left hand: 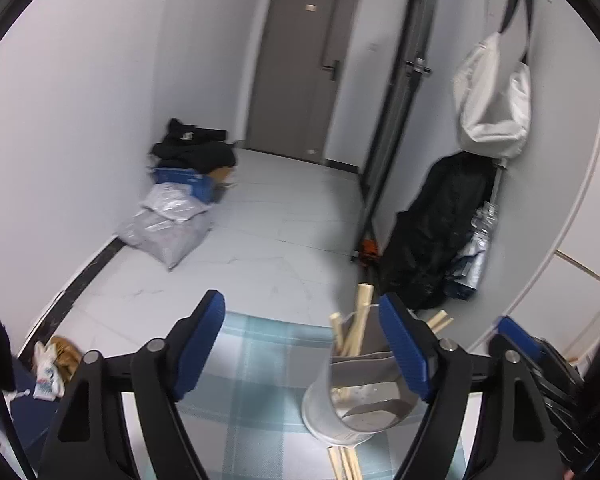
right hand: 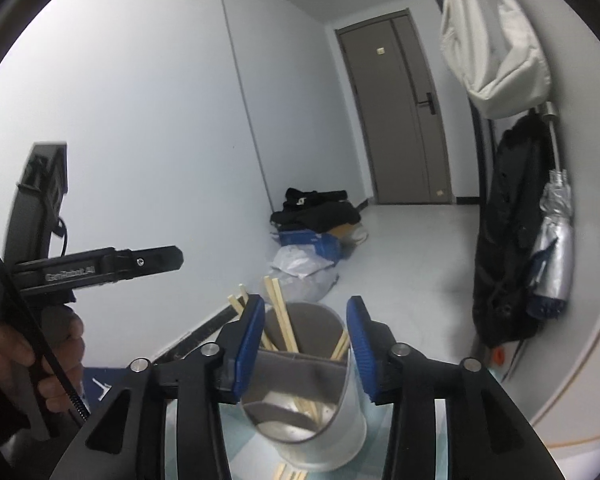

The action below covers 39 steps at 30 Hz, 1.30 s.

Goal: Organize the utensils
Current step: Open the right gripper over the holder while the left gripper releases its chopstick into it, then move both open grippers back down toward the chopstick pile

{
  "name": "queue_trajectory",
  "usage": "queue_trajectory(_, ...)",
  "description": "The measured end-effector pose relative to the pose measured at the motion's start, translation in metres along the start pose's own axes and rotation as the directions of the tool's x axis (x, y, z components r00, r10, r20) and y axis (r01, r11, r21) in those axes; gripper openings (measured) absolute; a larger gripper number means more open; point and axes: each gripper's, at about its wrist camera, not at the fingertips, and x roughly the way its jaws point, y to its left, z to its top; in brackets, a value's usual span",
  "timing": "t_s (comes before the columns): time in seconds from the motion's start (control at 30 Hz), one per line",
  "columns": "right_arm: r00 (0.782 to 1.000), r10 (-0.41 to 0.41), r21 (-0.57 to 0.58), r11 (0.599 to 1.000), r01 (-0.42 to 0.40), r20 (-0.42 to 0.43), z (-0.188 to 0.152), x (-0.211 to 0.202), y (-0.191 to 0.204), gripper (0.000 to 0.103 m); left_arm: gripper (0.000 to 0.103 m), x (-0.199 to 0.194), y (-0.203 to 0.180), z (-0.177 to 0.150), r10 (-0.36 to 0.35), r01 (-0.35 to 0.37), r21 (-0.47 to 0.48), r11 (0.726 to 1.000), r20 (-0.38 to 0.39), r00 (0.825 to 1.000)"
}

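- A metal holder [right hand: 324, 412] stands on a checked cloth [left hand: 256, 364], tilted in both views, with a grey divider across its mouth and several wooden chopsticks [right hand: 284, 324] poking up out of it.
- More chopsticks lie on the cloth at the holder's foot [left hand: 344, 462], outside it; another pair shows just behind the holder, and whether those rest inside it or on the cloth cannot be told.
- The right gripper [right hand: 306, 344] frames the holder's upper rim, its blue pads set on either side of the wall; the jaws are parted and do not appear to press on the metal, so nothing looks held.
- The left gripper [left hand: 308, 348] has its jaws spread wide and empty, the holder sitting just inside its right pad rather than between both.
- A hand [right hand: 28, 364] wraps the left gripper's handle in the right view, a black cable running past it.
- Progress reads as well along but not finished: most sticks look stowed upright, while the loose ones on the cloth are likely the work that remains.
- Around the cloth lies a pale tiled floor [left hand: 284, 216], with bags [left hand: 168, 224] heaped by the wall, a grey door [left hand: 300, 68] beyond, and a white sack [left hand: 492, 96] above a dark coat [left hand: 436, 232].
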Motion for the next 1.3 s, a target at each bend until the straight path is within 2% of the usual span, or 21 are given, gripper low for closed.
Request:
queue_trajectory(0.03, 1.000, -0.006, 0.004, 1.000, 0.006, 0.004, 0.000, -0.004, 0.001, 0.053, 0.082, -0.004, 0.001, -0.002, 0.025, -0.025, -0.004, 1.000, 0.001, 1.000)
queue_trajectory(0.1, 1.000, -0.015, 0.010, 1.000, 0.015, 0.015, -0.001, -0.015, 0.006, 0.060, 0.084, -0.008, 0.001, -0.005, 0.041, -0.041, -0.008, 0.999, 0.004, 0.999)
queue_trajectory(0.33, 0.999, -0.020, -0.012, 1.000, 0.020, 0.033, -0.007, -0.042, 0.025, 0.069, 0.093, -0.030, -0.008, -0.018, 0.060, -0.061, 0.018, 0.998, 0.036, 0.998)
queue_trajectory(0.53, 0.999, -0.036, -0.017, 0.999, 0.036, 0.039, -0.016, -0.058, 0.036, 0.081, 0.095, -0.043, -0.010, -0.030, 0.063, -0.064, 0.016, 0.998, 0.059, 0.996)
queue_trajectory(0.73, 0.997, -0.071, -0.025, 0.997, 0.073, 0.042, -0.028, -0.070, 0.046, 0.086, 0.096, -0.051, -0.013, -0.045, 0.066, -0.068, 0.032, 0.997, 0.074, 0.995)
queue_trajectory(1.0, 0.994, -0.110, -0.025, 0.994, 0.110, -0.008, -0.046, -0.071, 0.045, 0.086, 0.097, -0.051, -0.018, -0.065, 0.069, -0.073, 0.042, 0.996, 0.075, 0.995)
queue_trajectory(1.3, 0.982, -0.145, -0.001, 0.989, 0.146, -0.123, -0.069, -0.060, 0.036, 0.086, 0.097, -0.029, -0.016, -0.094, 0.105, -0.106, 0.030, 0.994, 0.024, 0.994)
